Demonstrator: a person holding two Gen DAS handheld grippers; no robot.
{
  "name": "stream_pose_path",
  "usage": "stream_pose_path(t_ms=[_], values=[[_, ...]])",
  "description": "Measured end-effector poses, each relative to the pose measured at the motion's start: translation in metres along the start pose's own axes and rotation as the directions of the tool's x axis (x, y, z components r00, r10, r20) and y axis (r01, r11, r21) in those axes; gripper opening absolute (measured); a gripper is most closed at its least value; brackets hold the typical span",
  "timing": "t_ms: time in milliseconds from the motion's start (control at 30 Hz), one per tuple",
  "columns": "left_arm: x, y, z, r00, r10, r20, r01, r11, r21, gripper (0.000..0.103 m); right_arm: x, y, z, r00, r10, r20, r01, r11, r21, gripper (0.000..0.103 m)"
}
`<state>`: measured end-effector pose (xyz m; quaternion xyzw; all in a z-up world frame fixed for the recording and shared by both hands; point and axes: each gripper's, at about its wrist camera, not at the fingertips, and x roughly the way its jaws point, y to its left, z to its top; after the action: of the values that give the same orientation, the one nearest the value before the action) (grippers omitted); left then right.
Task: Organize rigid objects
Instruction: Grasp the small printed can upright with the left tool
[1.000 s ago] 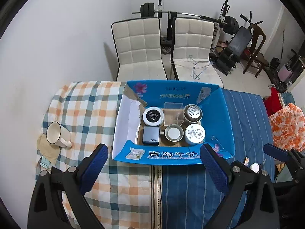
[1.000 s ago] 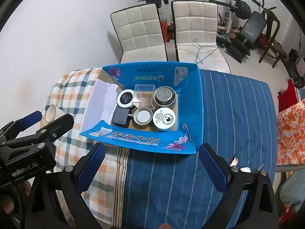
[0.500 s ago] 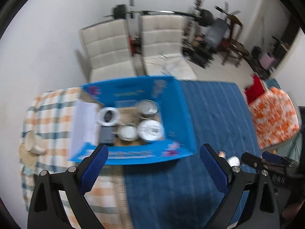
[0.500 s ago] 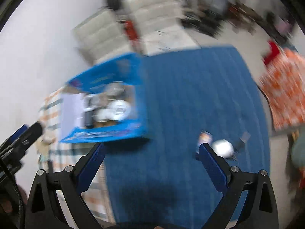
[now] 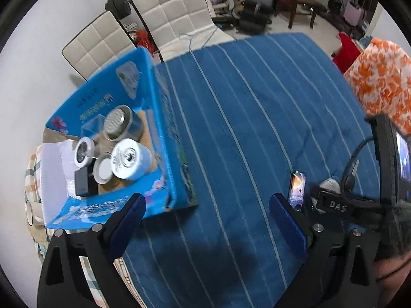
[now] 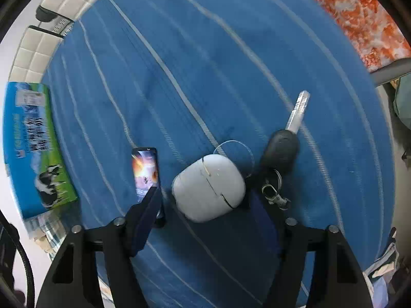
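A white rounded case (image 6: 208,187) lies on the blue striped cloth (image 6: 179,64). My right gripper (image 6: 205,200) points down over it, its jaws closing with the case between them; a small gap still shows at the left finger (image 6: 151,205). A small rectangular lighter with a picture (image 6: 146,170) lies just left of the case and a black car key (image 6: 282,148) just right. My left gripper (image 5: 205,218) hangs open and empty over the cloth. The blue carton (image 5: 159,138) at its left holds several round tins (image 5: 129,159). The lighter (image 5: 298,188) and case (image 5: 331,183) show by its right finger.
Two white padded chairs (image 5: 169,12) stand behind the table. An orange patterned fabric (image 5: 382,82) lies past the cloth's right edge. A checked cloth and a cup (image 5: 32,213) sit left of the carton. The carton's side (image 6: 33,148) is well left of the right gripper.
Both grippers swung right and down, from above the carton to the blue cloth. The right one dropped over the white case and its jaws narrowed around it.
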<state>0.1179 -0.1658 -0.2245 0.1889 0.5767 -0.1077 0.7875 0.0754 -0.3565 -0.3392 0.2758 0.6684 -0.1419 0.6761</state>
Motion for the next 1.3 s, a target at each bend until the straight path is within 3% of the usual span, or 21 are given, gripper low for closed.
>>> stream_pose_path(t_ms=[33, 133, 267, 300, 367, 533, 567, 600, 667, 733, 767, 800, 900, 933, 1033, 1067, 1133, 1200, 1233, 1300], values=[[0.003, -0.003, -0.001, 1.000, 0.004, -0.008, -0.004, 1.000, 0.004, 0.099, 0.003, 0.004, 0.001, 1.000, -0.012, -0.006, 0.011, 1.000, -0.024, 0.055], [0.008, -0.014, -0.003, 1.000, -0.001, -0.025, 0.002, 1.000, 0.019, 0.099, 0.003, 0.006, 0.000, 1.000, -0.022, -0.007, 0.022, 0.998, -0.060, 0.053], [0.021, -0.030, -0.002, 0.997, -0.065, -0.050, 0.066, 0.998, 0.018, 0.099, -0.021, -0.006, -0.001, 1.000, -0.005, 0.019, 0.007, 0.995, -0.096, 0.022], [0.027, -0.035, -0.001, 0.994, -0.087, -0.062, 0.088, 0.996, 0.022, 0.099, -0.025, -0.010, 0.001, 1.000, -0.017, 0.019, 0.019, 0.994, -0.110, 0.019], [0.043, -0.048, 0.001, 0.989, -0.117, -0.094, 0.121, 0.992, 0.037, 0.099, -0.023, -0.019, 0.006, 1.000, -0.008, -0.014, 0.007, 0.994, -0.107, 0.019], [0.082, -0.087, 0.007, 0.972, -0.144, -0.184, 0.166, 0.980, 0.109, 0.098, -0.016, -0.063, 0.008, 0.993, 0.096, -0.067, -0.094, 0.995, 0.040, 0.020], [0.089, -0.094, 0.008, 0.970, -0.140, -0.200, 0.166, 0.979, 0.119, 0.093, -0.016, -0.070, 0.006, 0.993, 0.098, -0.068, -0.094, 0.994, 0.056, 0.020], [0.097, -0.099, 0.008, 0.964, -0.145, -0.221, 0.176, 0.976, 0.126, 0.077, -0.016, -0.075, 0.004, 0.992, 0.109, -0.065, -0.104, 0.992, 0.078, 0.020], [0.111, -0.109, 0.008, 0.951, -0.158, -0.267, 0.199, 0.971, 0.134, 0.063, -0.017, -0.086, 0.001, 0.988, 0.138, -0.063, -0.130, 0.985, 0.116, 0.021], [0.107, -0.111, 0.009, 0.957, -0.167, -0.236, 0.203, 0.969, 0.140, 0.053, -0.018, -0.090, -0.002, 0.988, 0.143, -0.057, -0.134, 0.981, 0.137, 0.023], [0.105, -0.112, 0.009, 0.956, -0.169, -0.238, 0.208, 0.967, 0.149, 0.043, -0.018, -0.094, -0.002, 0.988, 0.146, -0.053, -0.137, 0.981, 0.140, 0.025], [0.103, -0.111, 0.009, 0.957, -0.167, -0.238, 0.207, 0.967, 0.151, 0.024, -0.019, -0.097, -0.001, 0.989, 0.141, -0.047, -0.132, 0.980, 0.151, 0.027], [0.099, -0.103, 0.007, 0.958, -0.154, -0.242, 0.190, 0.973, 0.133, 0.022, -0.020, -0.105, 0.001, 0.991, 0.129, -0.031, -0.120, 0.973, 0.196, 0.033], [0.099, -0.099, 0.006, 0.956, -0.159, -0.246, 0.192, 0.975, 0.116, 0.022, -0.017, -0.106, 0.002, 0.992, 0.118, -0.038, -0.108, 0.972, 0.207, 0.040], [0.100, -0.092, 0.004, 0.953, -0.175, -0.246, 0.201, 0.976, 0.085, 0.022, -0.001, -0.103, 0.005, 0.986, 0.153, -0.065, -0.133, 0.962, 0.236, 0.048], [0.100, -0.093, 0.005, 0.954, -0.172, -0.244, 0.198, 0.976, 0.086, 0.022, 0.003, -0.098, 0.006, 0.987, 0.147, -0.063, -0.129, 0.965, 0.230, 0.055], [0.100, -0.094, 0.005, 0.958, -0.162, -0.237, 0.189, 0.977, 0.094, 0.022, 0.005, -0.075, 0.010, 0.997, 0.068, -0.045, -0.059, 0.984, 0.171, 0.059], [0.100, -0.098, 0.005, 0.960, -0.159, -0.232, 0.185, 0.978, 0.097, 0.022, 0.007, -0.053, 0.011, 0.998, -0.049, -0.040, 0.052, 0.995, 0.088, 0.053], [0.099, -0.099, 0.004, 0.959, -0.164, -0.230, 0.189, 0.978, 0.091, 0.022, 0.006, -0.044, 0.010, 0.996, -0.084, -0.022, 0.085, 0.995, 0.043, 0.029], [0.099, -0.098, 0.004, 0.957, -0.179, -0.230, 0.201, 0.976, 0.077, 0.022, 0.004, -0.038, 0.008, 0.996, -0.094, -0.008, 0.094, 0.996, 0.008, 0.013]])
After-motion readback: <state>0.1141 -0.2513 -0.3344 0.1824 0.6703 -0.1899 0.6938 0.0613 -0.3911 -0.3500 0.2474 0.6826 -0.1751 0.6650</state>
